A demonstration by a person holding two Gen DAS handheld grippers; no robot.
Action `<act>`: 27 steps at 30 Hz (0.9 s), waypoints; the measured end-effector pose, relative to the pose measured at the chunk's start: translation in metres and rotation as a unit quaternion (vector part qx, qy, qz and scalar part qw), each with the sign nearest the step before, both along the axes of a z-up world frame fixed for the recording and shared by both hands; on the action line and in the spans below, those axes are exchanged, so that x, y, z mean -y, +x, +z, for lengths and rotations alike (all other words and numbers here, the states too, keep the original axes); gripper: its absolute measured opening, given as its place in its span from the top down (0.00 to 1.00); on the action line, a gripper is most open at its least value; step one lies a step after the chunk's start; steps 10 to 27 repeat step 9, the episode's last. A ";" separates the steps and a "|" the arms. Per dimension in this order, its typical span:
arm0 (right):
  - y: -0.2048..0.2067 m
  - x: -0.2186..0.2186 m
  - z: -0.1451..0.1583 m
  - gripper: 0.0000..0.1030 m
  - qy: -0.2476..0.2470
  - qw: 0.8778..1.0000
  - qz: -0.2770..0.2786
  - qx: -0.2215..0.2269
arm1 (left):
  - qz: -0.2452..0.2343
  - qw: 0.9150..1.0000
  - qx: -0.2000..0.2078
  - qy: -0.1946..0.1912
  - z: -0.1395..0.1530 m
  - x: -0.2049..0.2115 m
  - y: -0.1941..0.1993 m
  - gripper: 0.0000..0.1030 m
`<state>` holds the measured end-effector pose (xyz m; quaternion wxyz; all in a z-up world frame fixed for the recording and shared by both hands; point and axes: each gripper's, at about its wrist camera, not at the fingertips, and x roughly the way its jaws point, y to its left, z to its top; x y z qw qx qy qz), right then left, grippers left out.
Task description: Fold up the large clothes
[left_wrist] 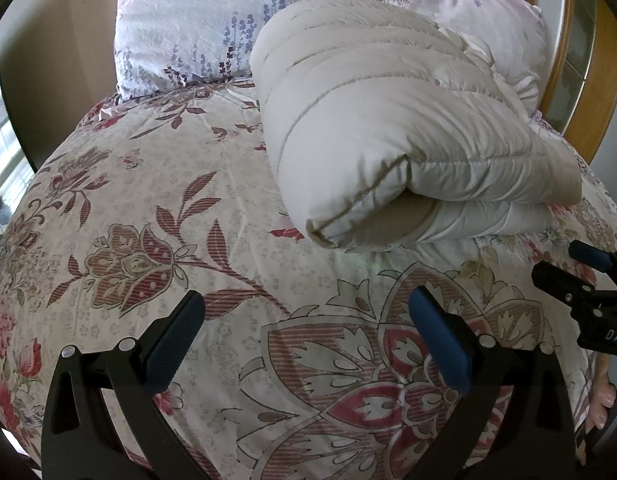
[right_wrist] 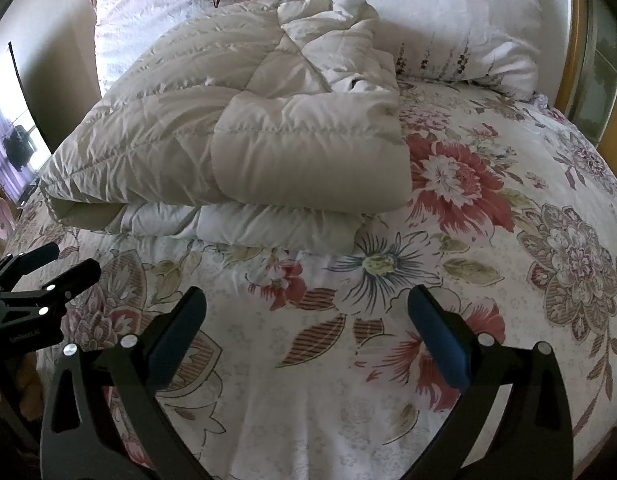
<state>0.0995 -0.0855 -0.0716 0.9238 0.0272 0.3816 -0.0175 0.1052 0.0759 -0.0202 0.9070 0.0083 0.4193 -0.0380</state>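
Observation:
A cream quilted puffy garment (left_wrist: 388, 128) lies folded in a thick bundle on the floral bedspread (left_wrist: 168, 208), toward the pillows. It also shows in the right wrist view (right_wrist: 236, 132), with a white lining layer under the folded top. My left gripper (left_wrist: 306, 308) is open and empty, above the bedspread in front of the bundle. My right gripper (right_wrist: 306, 308) is open and empty, also short of the bundle. The right gripper shows at the right edge of the left wrist view (left_wrist: 588, 280); the left gripper shows at the left edge of the right wrist view (right_wrist: 48, 276).
Two floral pillows (left_wrist: 196, 20) (right_wrist: 448, 20) lie at the head of the bed behind the bundle. A wooden headboard or door frame (left_wrist: 564, 60) stands at the right. A window (right_wrist: 12, 144) is at the left.

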 end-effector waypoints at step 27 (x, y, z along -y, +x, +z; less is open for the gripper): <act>0.000 0.000 0.000 0.02 0.000 1.000 0.000 0.000 | 0.002 1.000 -0.005 0.002 0.000 -0.001 0.002 0.01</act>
